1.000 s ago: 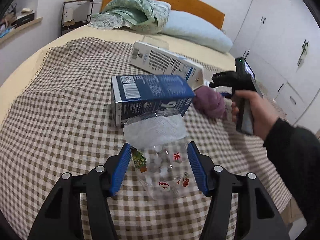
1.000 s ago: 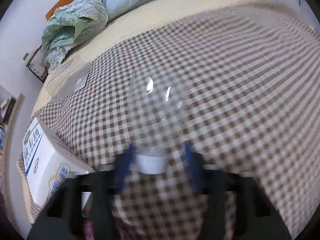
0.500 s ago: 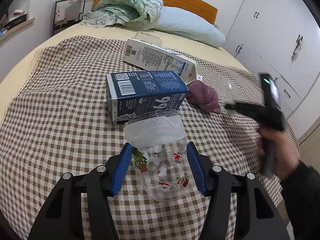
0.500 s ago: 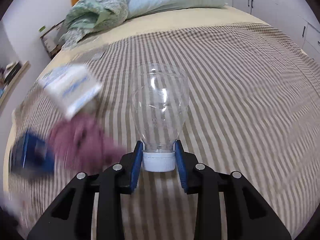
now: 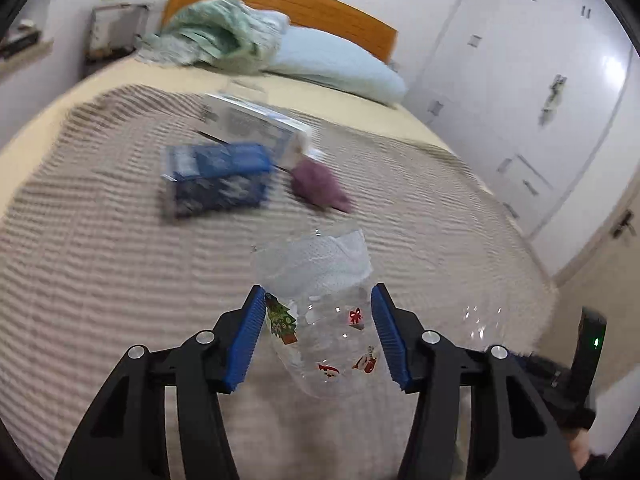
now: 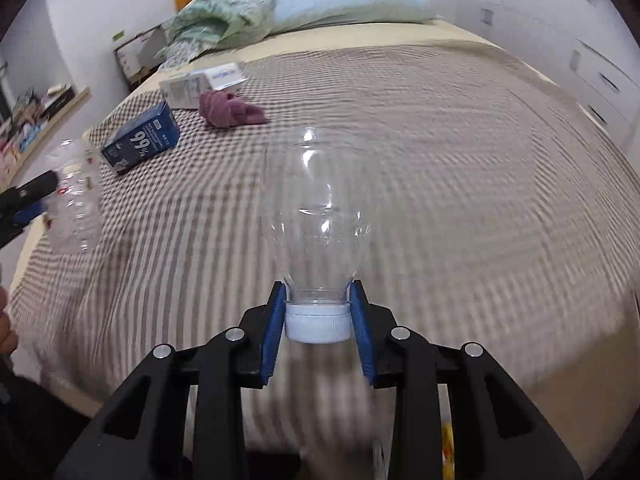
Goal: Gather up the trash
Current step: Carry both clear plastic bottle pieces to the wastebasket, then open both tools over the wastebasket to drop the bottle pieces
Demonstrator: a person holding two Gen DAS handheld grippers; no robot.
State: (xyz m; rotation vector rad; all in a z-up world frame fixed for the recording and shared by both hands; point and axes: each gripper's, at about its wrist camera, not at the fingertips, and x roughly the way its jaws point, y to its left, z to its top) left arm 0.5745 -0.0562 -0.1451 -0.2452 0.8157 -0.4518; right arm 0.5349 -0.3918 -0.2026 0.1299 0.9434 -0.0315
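Observation:
My left gripper (image 5: 318, 300) is shut on a clear crumpled bottle (image 5: 324, 336) with Christmas stickers and a white label, held above the checked bedspread (image 5: 120, 280). My right gripper (image 6: 318, 296) is shut on the neck of a clear bulb-shaped bottle (image 6: 316, 208), just above its white cap (image 6: 318, 326), near the bed's front edge. At the left edge of the right wrist view the sticker bottle (image 6: 74, 208) shows again. On the spread lie a blue carton (image 5: 216, 180), a white carton (image 5: 256, 128) and a purple cloth (image 5: 320, 186).
A pale blue pillow (image 5: 340, 68) and a green blanket (image 5: 216, 40) lie by the wooden headboard (image 5: 304, 4). White wardrobe doors (image 5: 540, 100) stand to the right of the bed. A shelf with clutter (image 6: 36, 120) runs along the left wall.
Both grippers have drawn back from the cartons toward the bed's near edge, each still holding its bottle. The right one has swung far across, from beside the cartons to the lower right of the left view.

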